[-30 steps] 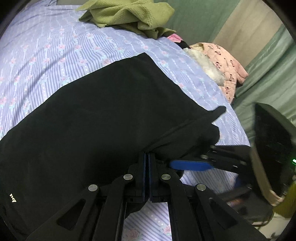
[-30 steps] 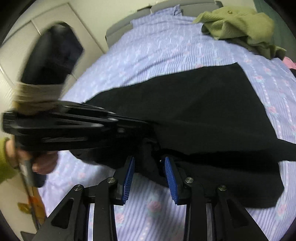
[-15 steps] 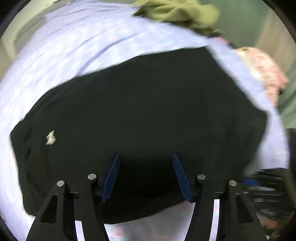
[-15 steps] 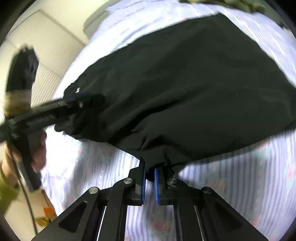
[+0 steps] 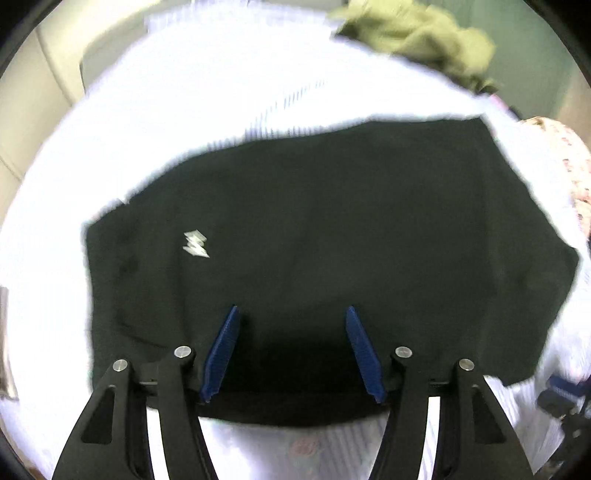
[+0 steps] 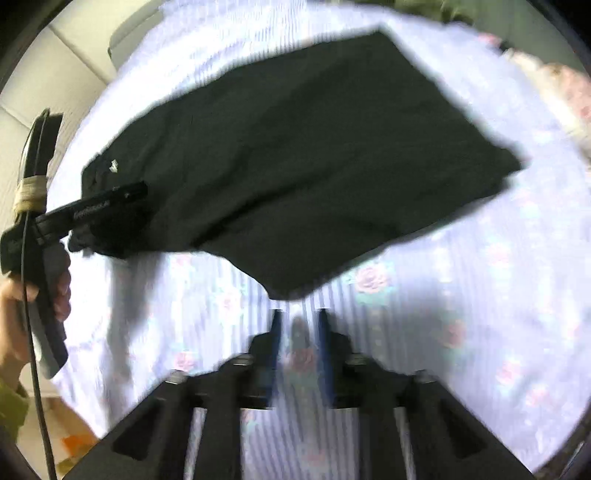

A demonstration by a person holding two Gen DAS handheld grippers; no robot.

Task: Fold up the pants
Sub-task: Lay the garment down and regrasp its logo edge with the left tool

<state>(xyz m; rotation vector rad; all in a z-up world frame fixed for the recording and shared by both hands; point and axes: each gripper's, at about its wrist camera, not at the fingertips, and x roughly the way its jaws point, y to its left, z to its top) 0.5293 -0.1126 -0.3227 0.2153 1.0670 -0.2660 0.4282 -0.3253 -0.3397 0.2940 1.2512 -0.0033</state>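
Now both hand-held grippers, left (image 5: 291,350) and right (image 6: 297,332), hang open; regrip the black pants (image 5: 314,240) at matching corners on the bed (image 6: 461,295).

Bedroom: floral-sheeted bed (image 6: 480,295), strewn clothes (image 5: 417,33).

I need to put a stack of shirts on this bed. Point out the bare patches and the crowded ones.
Bare bedsheet lies on the near side of the black pants, in front of the right tool, and beyond the pants toward the headboard. It is crowded at the far corner, with the green garment, and at the pink item beside the pants.
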